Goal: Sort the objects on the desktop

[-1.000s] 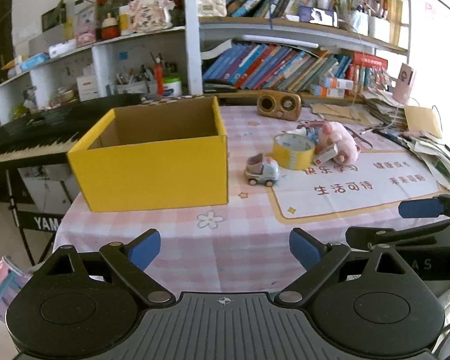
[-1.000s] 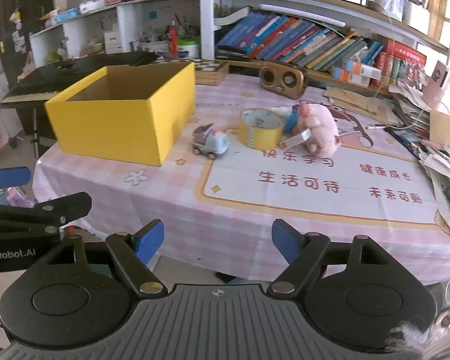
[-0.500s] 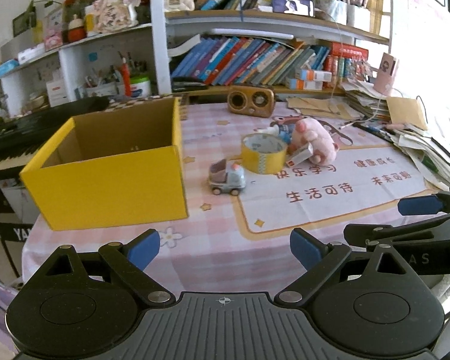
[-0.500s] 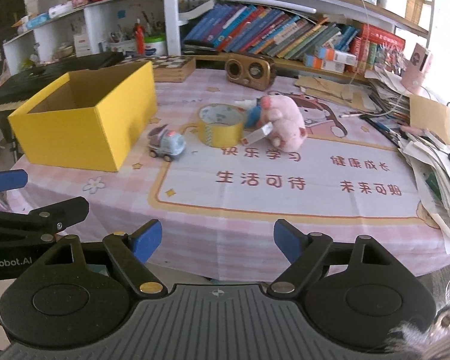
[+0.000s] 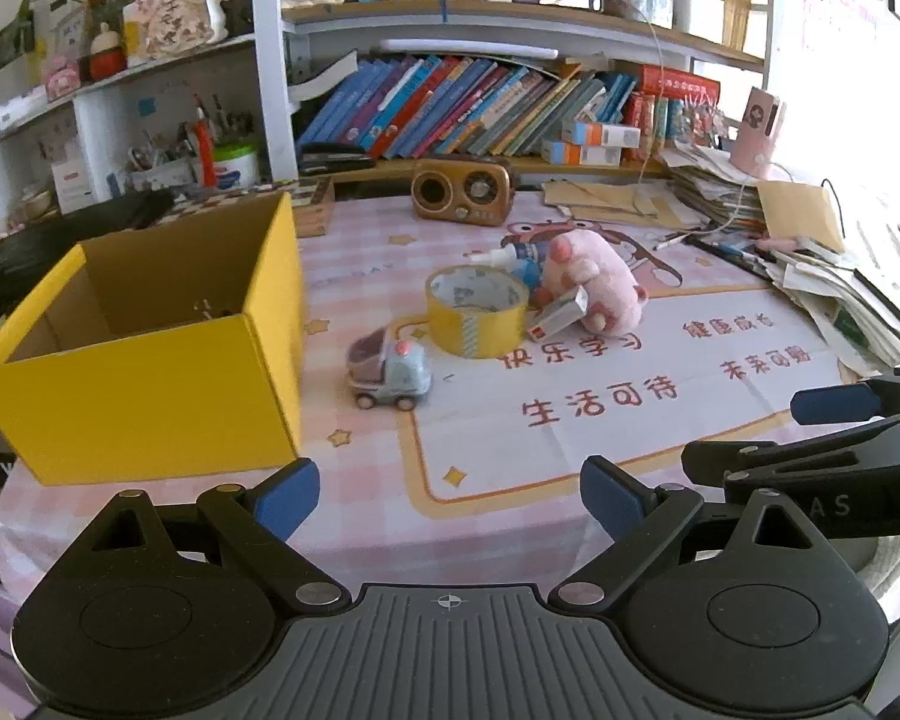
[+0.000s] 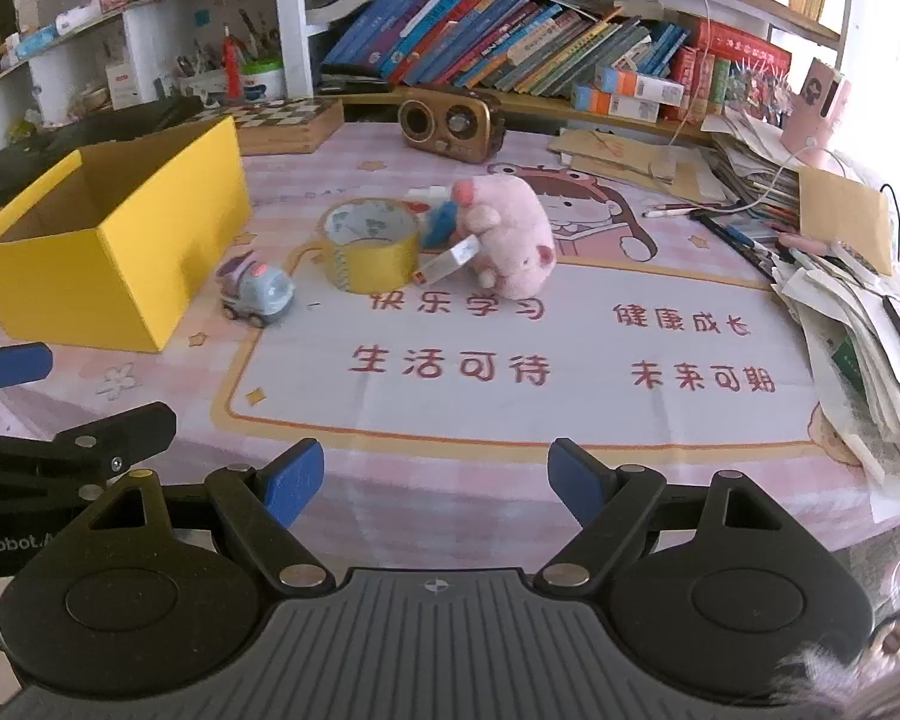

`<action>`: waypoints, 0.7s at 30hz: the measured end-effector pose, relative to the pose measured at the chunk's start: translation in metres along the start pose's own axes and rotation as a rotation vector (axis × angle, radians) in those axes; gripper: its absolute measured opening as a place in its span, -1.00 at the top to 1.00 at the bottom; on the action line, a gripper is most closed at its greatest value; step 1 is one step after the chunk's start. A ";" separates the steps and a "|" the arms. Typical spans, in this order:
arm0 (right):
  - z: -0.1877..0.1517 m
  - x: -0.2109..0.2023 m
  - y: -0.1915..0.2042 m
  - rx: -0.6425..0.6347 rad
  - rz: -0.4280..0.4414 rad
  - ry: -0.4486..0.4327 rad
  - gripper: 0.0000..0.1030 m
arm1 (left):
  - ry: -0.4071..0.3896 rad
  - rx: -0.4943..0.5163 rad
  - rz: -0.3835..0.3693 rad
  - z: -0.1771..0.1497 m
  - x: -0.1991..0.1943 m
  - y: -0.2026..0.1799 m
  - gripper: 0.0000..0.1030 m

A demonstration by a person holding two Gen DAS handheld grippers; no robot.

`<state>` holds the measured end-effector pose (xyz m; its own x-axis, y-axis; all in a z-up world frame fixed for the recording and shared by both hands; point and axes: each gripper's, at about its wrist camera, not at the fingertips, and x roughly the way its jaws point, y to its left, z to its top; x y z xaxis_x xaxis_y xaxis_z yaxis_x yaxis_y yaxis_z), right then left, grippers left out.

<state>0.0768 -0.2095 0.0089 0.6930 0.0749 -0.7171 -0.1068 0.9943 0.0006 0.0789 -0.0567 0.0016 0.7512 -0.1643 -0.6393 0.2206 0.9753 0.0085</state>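
Note:
An open yellow box (image 5: 150,354) (image 6: 120,240) stands on the table's left side. Right of it sit a small grey-blue toy car (image 5: 388,372) (image 6: 257,294), a yellow tape roll (image 5: 476,312) (image 6: 371,252), a pink plush pig (image 5: 594,282) (image 6: 507,234), a small white box (image 5: 558,315) (image 6: 448,258) leaning on the pig, and a blue-white bottle (image 5: 519,255) behind. My left gripper (image 5: 450,495) is open and empty near the table's front edge. My right gripper (image 6: 435,480) is open and empty, to the left one's right.
A brown retro radio (image 5: 462,198) (image 6: 453,123) stands at the back. Stacked papers and pens (image 6: 840,276) crowd the right edge. Bookshelves (image 5: 480,108) rise behind. A wooden chessboard box (image 6: 285,123) lies behind the yellow box. A keyboard piano (image 5: 60,234) stands left.
Both grippers have moved forward and rightward toward the objects; the box has shifted left in view and the toys appear closer. Both stay open.

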 end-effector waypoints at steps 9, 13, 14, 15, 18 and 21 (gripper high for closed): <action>0.020 0.022 -0.027 -0.035 0.011 0.012 -0.58 | 0.017 -0.041 0.016 0.016 0.028 -0.017 -0.86; 0.032 0.035 -0.039 -0.048 0.021 0.014 -0.58 | 0.025 -0.052 0.030 0.024 0.041 -0.025 -0.86; 0.035 0.037 -0.041 -0.052 0.025 0.015 -0.58 | 0.027 -0.056 0.034 0.026 0.043 -0.026 -0.86; 0.037 0.041 -0.044 -0.055 0.029 0.016 -0.58 | 0.029 -0.061 0.040 0.028 0.046 -0.027 -0.86; 0.045 0.049 -0.051 -0.063 0.044 0.019 -0.59 | 0.037 -0.083 0.057 0.034 0.053 -0.028 -0.86; 0.052 0.057 -0.057 -0.068 0.064 0.021 -0.60 | 0.043 -0.114 0.073 0.037 0.060 -0.026 -0.86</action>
<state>0.1592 -0.2577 0.0042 0.6680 0.1355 -0.7318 -0.1987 0.9801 0.0002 0.1411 -0.0973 -0.0080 0.7346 -0.0878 -0.6727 0.0918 0.9953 -0.0297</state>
